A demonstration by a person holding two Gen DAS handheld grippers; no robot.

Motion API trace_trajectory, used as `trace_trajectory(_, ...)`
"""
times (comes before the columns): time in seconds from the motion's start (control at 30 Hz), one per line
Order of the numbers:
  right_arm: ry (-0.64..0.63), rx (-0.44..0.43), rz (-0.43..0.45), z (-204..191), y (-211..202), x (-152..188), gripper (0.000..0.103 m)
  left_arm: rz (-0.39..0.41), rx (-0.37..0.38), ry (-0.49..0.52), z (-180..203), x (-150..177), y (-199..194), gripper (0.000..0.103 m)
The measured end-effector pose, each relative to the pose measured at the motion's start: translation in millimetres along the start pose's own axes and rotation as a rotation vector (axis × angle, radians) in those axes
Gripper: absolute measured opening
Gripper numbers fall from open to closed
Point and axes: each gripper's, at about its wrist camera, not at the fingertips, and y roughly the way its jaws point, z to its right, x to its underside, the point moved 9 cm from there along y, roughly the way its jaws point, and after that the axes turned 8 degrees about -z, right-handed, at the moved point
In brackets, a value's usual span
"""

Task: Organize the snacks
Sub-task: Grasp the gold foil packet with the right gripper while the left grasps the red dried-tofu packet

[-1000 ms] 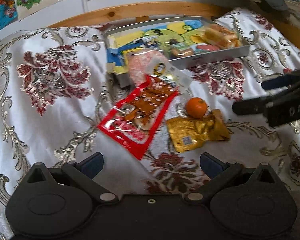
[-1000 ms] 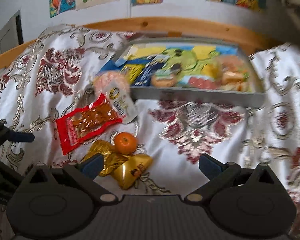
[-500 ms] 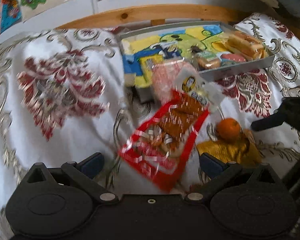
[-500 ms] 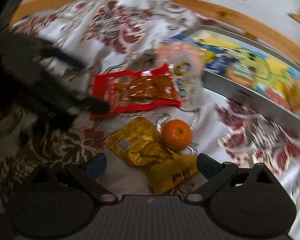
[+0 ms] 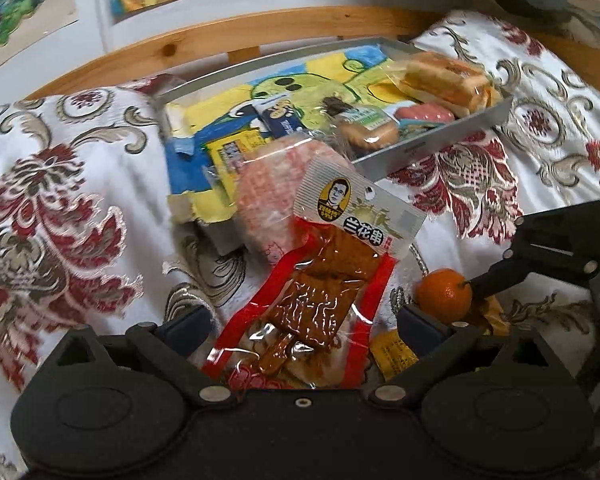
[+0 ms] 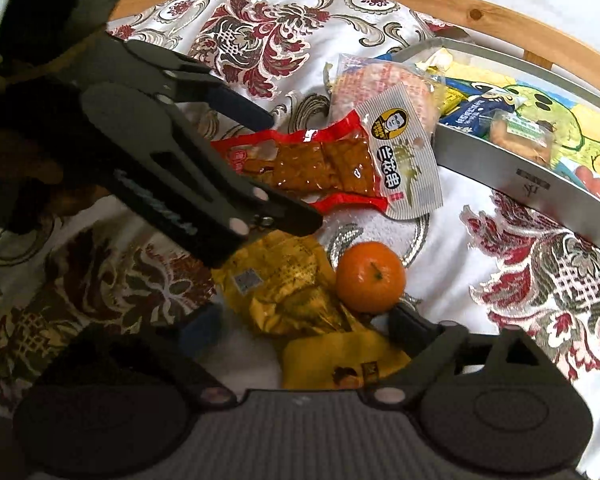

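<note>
Three Chinese signs, 兰花串, are printed on the silver top of the red snack pack (image 5: 320, 276), w/ a round yellow badge beside them. Other small print, e.g. on the gold bag (image 6: 284, 280), can't be read.

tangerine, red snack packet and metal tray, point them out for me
tangerine (image 6: 370, 276), right wrist view, middle of the peel
red snack packet (image 5: 320, 292), left wrist view, clear window
metal tray (image 5: 440, 146), left wrist view, front wall

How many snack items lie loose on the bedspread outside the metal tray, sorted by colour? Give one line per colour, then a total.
Red: 1, the red packet
Pink: 1, the pink packet, leaning on the tray
Gold or yellow: 1, the gold packet
Orange: 1, the mandarin
Total: 4
</note>
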Motion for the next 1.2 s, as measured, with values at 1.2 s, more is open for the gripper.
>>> trace_trajectory(1.2, 0.144, 0.301, 0.045, -11.6, -33.7, 24.5, 0.057, -0.02, -0.134, 0.147, 12.6, 7.7, 5.1, 0.099)
